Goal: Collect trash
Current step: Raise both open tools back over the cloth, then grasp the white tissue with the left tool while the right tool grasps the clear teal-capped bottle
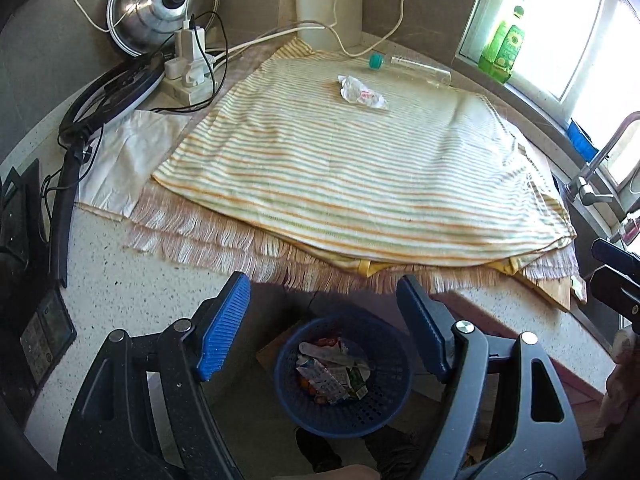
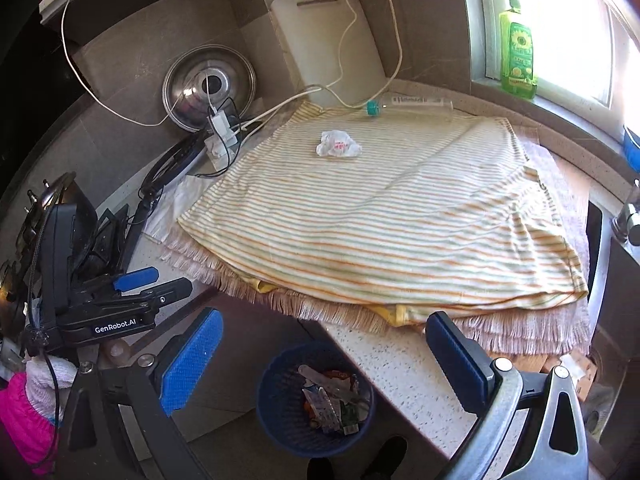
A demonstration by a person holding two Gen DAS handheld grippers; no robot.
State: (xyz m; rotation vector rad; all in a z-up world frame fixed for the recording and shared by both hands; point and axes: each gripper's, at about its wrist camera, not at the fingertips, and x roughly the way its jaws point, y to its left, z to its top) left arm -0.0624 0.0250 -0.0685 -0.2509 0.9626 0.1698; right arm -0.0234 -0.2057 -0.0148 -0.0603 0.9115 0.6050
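Observation:
A crumpled white wrapper (image 1: 362, 92) (image 2: 339, 143) lies on the striped cloth (image 1: 340, 168) (image 2: 380, 208) toward the back. Behind it a clear plastic bottle (image 1: 420, 70) (image 2: 416, 102) with a teal cap lies on its side. A blue perforated basket (image 1: 378, 412) (image 2: 276, 416) stands on the floor below the counter edge, with several wrappers in it. My left gripper (image 1: 324, 316) hangs open above the basket, nothing between its blue pads; its fingers also show from the side (image 2: 136, 274). My right gripper (image 2: 326, 354) is wide open and empty over the basket.
A pot lid (image 1: 160, 4) and a power strip (image 1: 188, 76) with chargers and cables sit at the back left. A white cutting board (image 2: 328, 40) leans on the wall. A green soap bottle (image 2: 518, 56) stands on the sill. Faucet (image 1: 596, 176) and sink are on the right.

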